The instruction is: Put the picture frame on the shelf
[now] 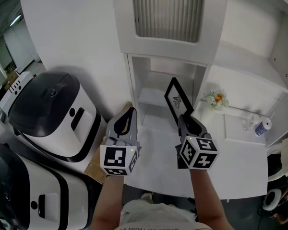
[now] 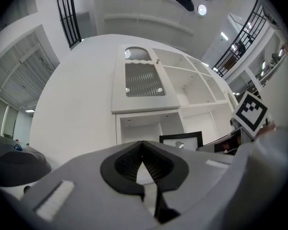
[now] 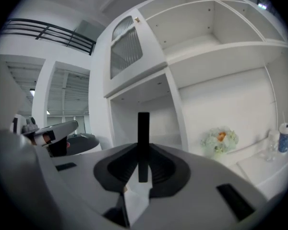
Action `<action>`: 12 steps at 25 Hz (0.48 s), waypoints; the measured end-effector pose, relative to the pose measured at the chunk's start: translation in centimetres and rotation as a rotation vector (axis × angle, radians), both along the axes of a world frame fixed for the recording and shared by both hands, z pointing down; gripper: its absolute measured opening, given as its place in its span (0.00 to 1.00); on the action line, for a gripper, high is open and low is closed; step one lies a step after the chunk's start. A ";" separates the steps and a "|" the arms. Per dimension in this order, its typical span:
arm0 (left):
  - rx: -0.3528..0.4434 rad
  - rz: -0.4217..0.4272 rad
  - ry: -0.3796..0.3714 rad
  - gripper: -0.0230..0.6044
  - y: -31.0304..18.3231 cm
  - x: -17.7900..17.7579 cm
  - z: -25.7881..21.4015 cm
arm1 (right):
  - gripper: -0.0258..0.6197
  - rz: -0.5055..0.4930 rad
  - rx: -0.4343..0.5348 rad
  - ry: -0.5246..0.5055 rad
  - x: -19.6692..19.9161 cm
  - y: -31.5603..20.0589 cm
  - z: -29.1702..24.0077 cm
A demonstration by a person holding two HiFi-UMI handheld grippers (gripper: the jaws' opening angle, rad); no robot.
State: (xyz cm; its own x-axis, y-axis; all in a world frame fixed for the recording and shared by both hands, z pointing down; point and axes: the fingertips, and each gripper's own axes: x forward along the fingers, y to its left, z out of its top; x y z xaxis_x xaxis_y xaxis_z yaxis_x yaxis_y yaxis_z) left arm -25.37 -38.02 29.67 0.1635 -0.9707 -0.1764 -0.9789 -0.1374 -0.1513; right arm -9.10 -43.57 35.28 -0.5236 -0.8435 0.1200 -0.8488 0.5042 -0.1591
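Far machine [image 1: 57, 114], chunky white-and-black, sits at left, with a near machine [image 1: 19, 190] just like it below. Cardboard [image 1: 97, 165] pokes out beside them. Off right there's a little flower bunch [image 1: 215, 99] and a blue-labelled bottle [image 1: 264, 127], well apart.

The picture frame [image 1: 176, 101] has a black border round a white sheet with a small dark emblem. The shelf [image 1: 153, 97] is plain white, like the counter [image 1: 240, 152] below it. The cupboard door [image 1: 167, 11] above has a grey ribbed panel in a white surround. The left gripper [image 1: 131, 110] and right gripper [image 1: 184, 119] are grey with black ribbed pads [image 2: 127, 164], and each bears black-and-white square markers. At the counter's back edge the flowers [image 1: 215, 98] are pale green and white with an orange centre. Near its right edge the bottle [image 1: 264, 127] has a blue label and white cap. The machines [image 1: 53, 111] are white and black.
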 end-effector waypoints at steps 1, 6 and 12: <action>-0.002 0.015 -0.002 0.05 -0.5 -0.2 0.1 | 0.15 0.021 -0.007 0.001 -0.2 -0.4 0.3; -0.017 0.087 -0.006 0.05 -2.4 -1.0 0.8 | 0.15 0.175 -0.029 0.008 0.2 -2.4 1.4; -0.035 0.162 0.003 0.05 -3.7 -1.3 1.8 | 0.15 0.299 -0.027 0.011 0.7 -4.1 1.7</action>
State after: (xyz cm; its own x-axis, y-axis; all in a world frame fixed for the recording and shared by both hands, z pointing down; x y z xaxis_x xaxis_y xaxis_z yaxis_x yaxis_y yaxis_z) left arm -26.67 -41.69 31.45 0.3183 -0.9370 -0.1439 -0.9438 -0.2989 -0.1413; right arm -8.36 -47.62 36.94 -0.2514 -0.9565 0.1484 -0.9606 0.2278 -0.1592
